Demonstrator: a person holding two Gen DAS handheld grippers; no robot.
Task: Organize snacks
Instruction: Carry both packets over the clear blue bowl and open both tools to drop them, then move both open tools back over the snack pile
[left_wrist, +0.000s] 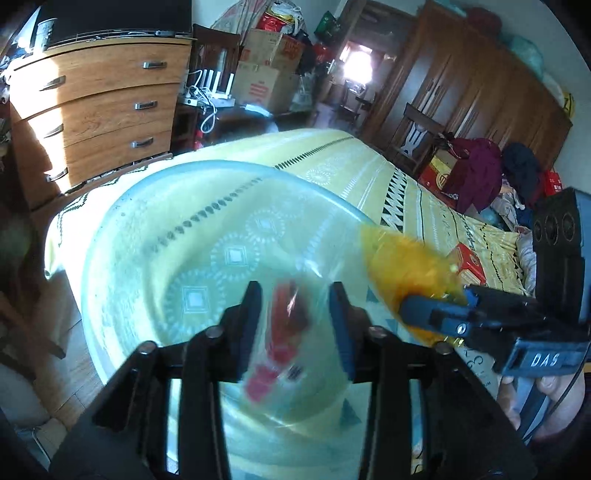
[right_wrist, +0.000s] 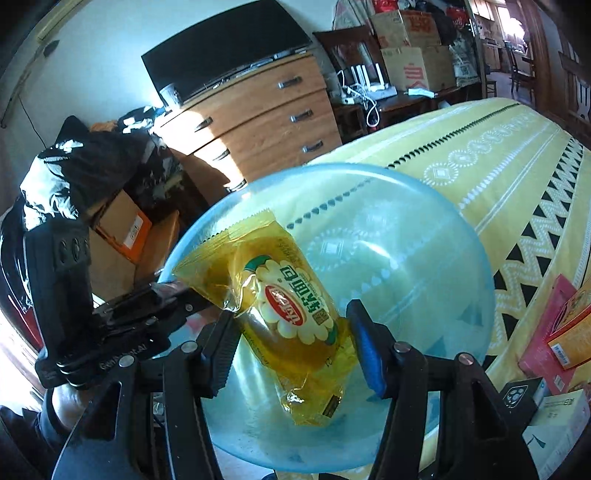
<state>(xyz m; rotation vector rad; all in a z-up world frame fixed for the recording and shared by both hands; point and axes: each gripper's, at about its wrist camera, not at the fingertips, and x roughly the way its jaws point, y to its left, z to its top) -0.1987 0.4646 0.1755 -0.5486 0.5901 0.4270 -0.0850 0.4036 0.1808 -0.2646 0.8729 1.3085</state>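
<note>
A translucent blue basin (left_wrist: 221, 164) (right_wrist: 369, 168) sits on a yellow patterned bedspread (left_wrist: 351, 158). My left gripper (left_wrist: 295, 325) hangs over the basin's inside with its fingers apart. A blurred clear packet of red snacks (left_wrist: 288, 332) is loose between them, and the pads do not press on it. My right gripper (right_wrist: 291, 347) (left_wrist: 424, 306) is shut on a yellow snack packet (right_wrist: 291, 314) (left_wrist: 402, 266) with a red-and-white label, held above the basin. In the right wrist view the left gripper (right_wrist: 184, 295) sits at the basin's left rim, beside the yellow packet's corner.
Red and orange snack boxes (right_wrist: 561, 325) (left_wrist: 467, 264) lie on the bed to the right of the basin. A wooden chest of drawers (left_wrist: 103, 110) stands beyond the bed's far left corner, with cardboard boxes (right_wrist: 417, 66) behind it. Dark clothes (left_wrist: 476, 173) are heaped by the wardrobe.
</note>
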